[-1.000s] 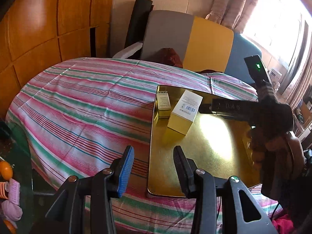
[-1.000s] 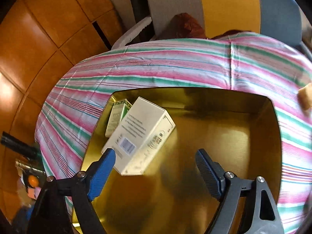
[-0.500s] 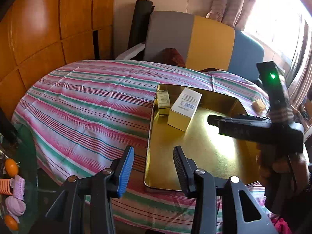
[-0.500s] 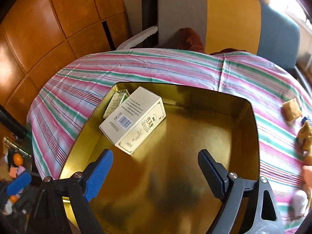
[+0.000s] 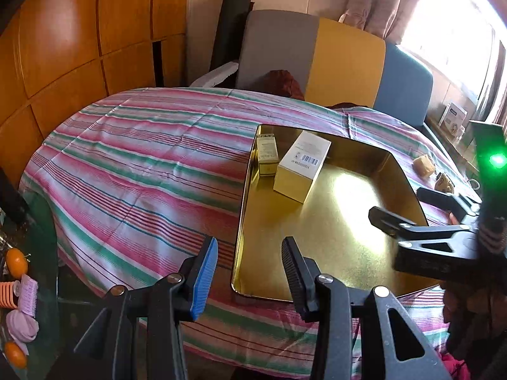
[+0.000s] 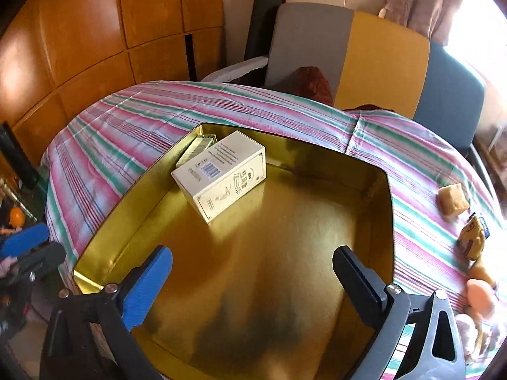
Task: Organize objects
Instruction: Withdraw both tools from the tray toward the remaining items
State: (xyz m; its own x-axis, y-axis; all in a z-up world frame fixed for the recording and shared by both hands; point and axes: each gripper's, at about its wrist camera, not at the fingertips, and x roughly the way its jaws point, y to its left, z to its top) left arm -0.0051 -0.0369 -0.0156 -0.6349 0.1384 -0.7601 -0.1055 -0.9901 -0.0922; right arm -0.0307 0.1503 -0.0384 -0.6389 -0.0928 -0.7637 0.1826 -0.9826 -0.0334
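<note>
1. While hovering over the gold tray (image 6: 377, 209), right gripper (image 6: 253, 281): fingers spread wide, holding nothing.
2. Left gripper (image 5: 250, 266): fingers parted, empty, at tray's near edge.
3. White box (image 6: 221, 171) and small box (image 5: 267, 155): inside tray, far-left corner.

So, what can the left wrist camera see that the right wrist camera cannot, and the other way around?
Only the left wrist view shows the right tool from outside, with its green light, and the pink hair rollers low on the left.

Only the right wrist view shows the printed side of the white box, the snack packet and the peach-coloured items at the right table edge.

Both show the gold tray, the white box, the small box beside it, the striped cloth and the tan block.
</note>
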